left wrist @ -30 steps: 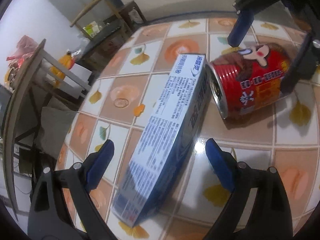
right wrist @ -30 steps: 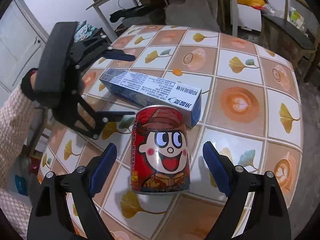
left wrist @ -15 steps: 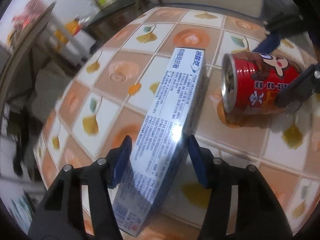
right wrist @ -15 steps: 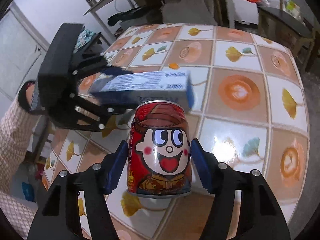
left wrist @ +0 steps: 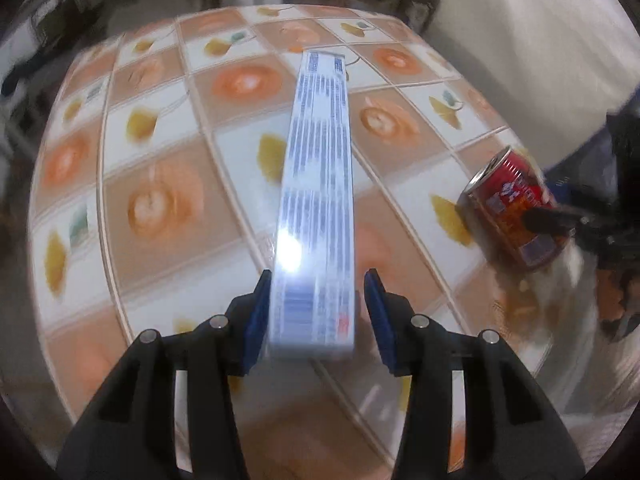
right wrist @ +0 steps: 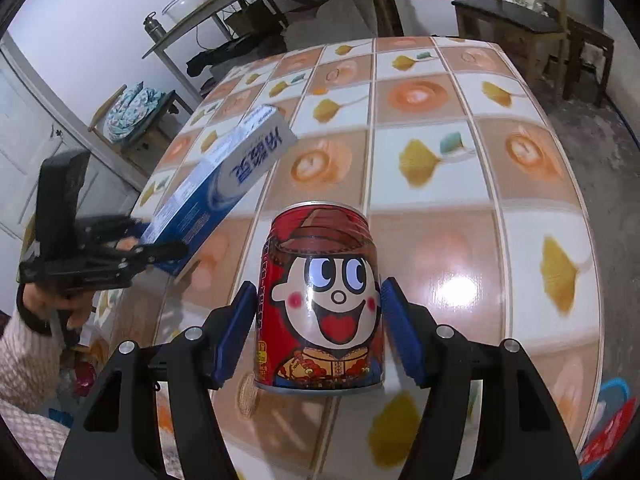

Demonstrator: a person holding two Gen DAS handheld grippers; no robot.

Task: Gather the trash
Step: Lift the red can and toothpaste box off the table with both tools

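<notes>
A long blue and white carton (left wrist: 316, 160) stands on its narrow edge between the pads of my left gripper (left wrist: 317, 280), whose jaws are closing on its near end. In the right wrist view the carton (right wrist: 224, 176) slants up off the tiled table (right wrist: 460, 160) from the left gripper (right wrist: 160, 248). My right gripper (right wrist: 319, 288) is shut on a red can (right wrist: 320, 300) with a cartoon face, one pad on each side. The left wrist view shows that can (left wrist: 508, 208) tilted at the table's right edge in the right gripper (left wrist: 560, 208).
A person's hand and knitted sleeve (right wrist: 24, 344) hold the left gripper. Beyond the round table stand a chair with bedding (right wrist: 128, 108), a shelf with a metal bottle (right wrist: 154, 28) and a dark side table (right wrist: 516, 20). A blue and red thing (right wrist: 612, 420) lies at the floor's lower right.
Both grippers' jaws narrowed around their objects. The left gripper rolled and raised the carton from lying flat to slanting off the table. The can went from lying on the table to held.
</notes>
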